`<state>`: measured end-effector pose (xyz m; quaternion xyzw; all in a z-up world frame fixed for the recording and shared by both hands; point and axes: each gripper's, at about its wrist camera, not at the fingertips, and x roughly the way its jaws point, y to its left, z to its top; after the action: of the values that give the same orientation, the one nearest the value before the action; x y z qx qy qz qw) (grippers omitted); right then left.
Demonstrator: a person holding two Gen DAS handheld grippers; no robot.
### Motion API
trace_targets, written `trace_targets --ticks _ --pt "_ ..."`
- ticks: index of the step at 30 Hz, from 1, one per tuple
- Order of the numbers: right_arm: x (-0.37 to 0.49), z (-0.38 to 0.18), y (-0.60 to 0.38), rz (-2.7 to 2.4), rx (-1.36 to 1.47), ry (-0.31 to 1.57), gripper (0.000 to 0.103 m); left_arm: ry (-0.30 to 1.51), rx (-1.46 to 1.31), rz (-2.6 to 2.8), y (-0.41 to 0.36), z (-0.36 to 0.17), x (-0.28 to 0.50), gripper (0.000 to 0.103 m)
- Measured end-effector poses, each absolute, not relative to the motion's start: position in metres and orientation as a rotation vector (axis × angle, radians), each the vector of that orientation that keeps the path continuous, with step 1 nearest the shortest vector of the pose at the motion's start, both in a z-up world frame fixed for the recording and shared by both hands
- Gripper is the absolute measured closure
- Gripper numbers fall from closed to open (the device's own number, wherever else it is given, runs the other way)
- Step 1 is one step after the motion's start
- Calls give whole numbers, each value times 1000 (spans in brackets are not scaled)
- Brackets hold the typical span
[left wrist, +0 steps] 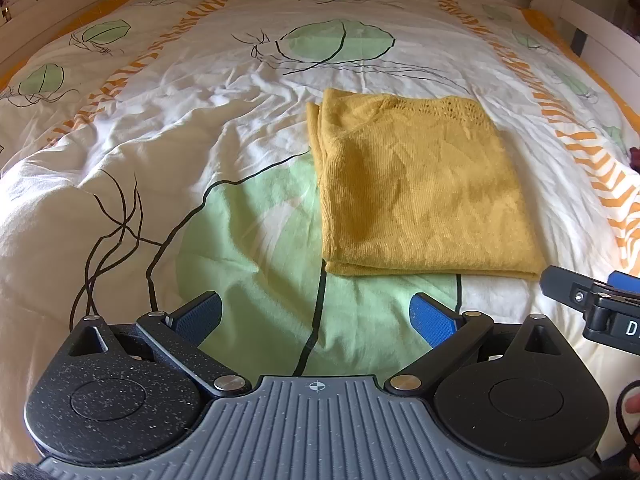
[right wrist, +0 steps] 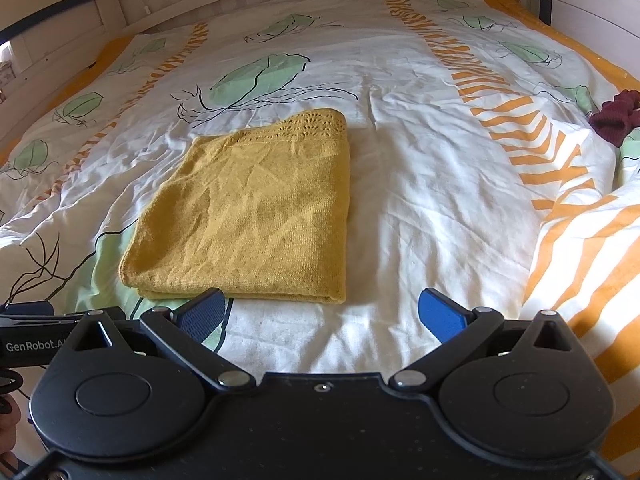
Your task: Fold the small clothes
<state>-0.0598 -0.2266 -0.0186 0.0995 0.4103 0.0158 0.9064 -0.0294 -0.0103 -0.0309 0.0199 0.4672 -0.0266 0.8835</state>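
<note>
Left gripper point(left wrist: 316, 316) has its jaws spread wide with nothing between them, low over the printed bedspread point(left wrist: 160, 128). Right gripper point(right wrist: 322, 314) is likewise spread and empty. In the left wrist view, a mustard-yellow knit garment point(left wrist: 420, 188) lies at one o'clock, folded into a flat rectangle; in the right wrist view it sits at eleven o'clock. It looks soft, light and limp, likely to sag, so pinching both near corners seems best. A dark red cloth point(right wrist: 614, 118) lies far off at two o'clock.

You see: sweater point(right wrist: 248, 212) mustard yellow, openwork knit at far edge | duvet point(right wrist: 432, 184) under it white, green leaves, black line-drawing, orange stripe bands | garment point(right wrist: 614, 120) right of sweater maroon
</note>
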Motion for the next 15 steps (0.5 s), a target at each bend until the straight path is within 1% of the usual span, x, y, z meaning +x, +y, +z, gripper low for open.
trace_targets --ticks 15 --pt "-57 -20 -225 39 212 854 0 967 47 -45 -11 -29 -28 2"
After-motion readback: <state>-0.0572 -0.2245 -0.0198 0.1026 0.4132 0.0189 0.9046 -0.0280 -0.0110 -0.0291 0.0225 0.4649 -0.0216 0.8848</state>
